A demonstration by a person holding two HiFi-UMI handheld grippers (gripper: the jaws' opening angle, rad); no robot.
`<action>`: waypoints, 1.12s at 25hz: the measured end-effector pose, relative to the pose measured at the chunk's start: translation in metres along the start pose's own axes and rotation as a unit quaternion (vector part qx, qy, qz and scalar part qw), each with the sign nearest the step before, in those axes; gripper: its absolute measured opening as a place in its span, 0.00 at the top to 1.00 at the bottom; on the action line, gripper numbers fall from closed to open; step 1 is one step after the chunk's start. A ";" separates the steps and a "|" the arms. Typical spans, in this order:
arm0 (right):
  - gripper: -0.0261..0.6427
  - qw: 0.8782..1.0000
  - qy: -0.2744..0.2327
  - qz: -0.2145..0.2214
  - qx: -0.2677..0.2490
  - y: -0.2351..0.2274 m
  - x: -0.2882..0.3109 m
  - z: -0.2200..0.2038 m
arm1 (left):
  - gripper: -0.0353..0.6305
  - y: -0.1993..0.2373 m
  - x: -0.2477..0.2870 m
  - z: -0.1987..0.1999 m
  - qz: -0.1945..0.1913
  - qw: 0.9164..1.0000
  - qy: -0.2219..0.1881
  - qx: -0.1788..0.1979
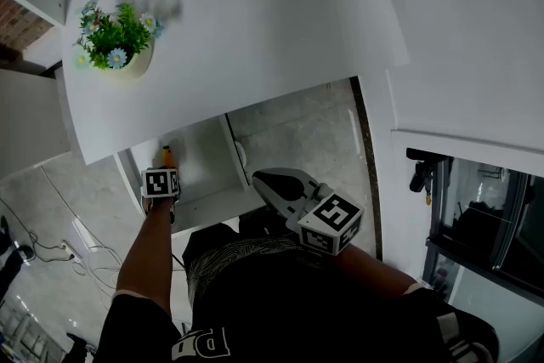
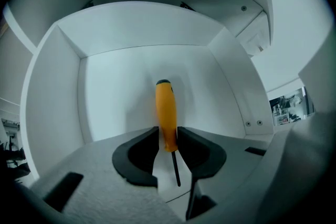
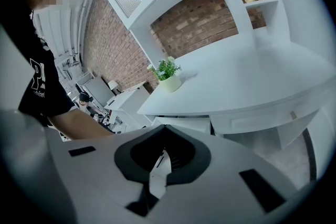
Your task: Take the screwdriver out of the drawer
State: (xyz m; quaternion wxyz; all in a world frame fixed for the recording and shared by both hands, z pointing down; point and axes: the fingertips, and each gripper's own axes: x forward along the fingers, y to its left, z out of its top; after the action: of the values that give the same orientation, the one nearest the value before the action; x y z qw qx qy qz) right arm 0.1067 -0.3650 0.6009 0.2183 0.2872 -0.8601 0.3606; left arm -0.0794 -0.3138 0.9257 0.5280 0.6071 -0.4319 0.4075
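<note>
The orange-handled screwdriver with a thin dark shaft (image 2: 166, 113) is pinched at the lower end of its handle between the left gripper's (image 2: 168, 139) black jaws. The walls of the open white drawer (image 2: 131, 68) surround it, under the white desk (image 1: 255, 38). The right gripper (image 3: 160, 161), jaws pressed together on nothing, hangs near the person's torso.
</note>
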 end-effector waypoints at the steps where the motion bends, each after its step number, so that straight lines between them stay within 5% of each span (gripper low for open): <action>1: 0.95 1.000 0.001 -0.001 0.000 -0.001 -0.001 -0.001 | 0.77 0.001 0.000 0.000 0.005 1.000 0.002 0.000; 12: 0.95 1.000 -0.003 -0.003 -0.005 0.000 -0.004 0.000 | 0.83 0.003 -0.004 0.000 0.012 1.000 0.014 0.019; 28: 0.95 0.998 -0.050 0.016 -0.023 0.049 0.003 0.018 | 0.83 -0.016 -0.071 0.018 -0.020 0.997 -0.031 0.073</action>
State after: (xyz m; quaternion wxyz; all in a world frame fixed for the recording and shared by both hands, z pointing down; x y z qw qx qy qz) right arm 0.0696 -0.3519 0.5668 0.1759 0.2861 -0.8824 0.3296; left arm -0.0842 -0.3236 0.8512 0.4764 0.6649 -0.4050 0.4085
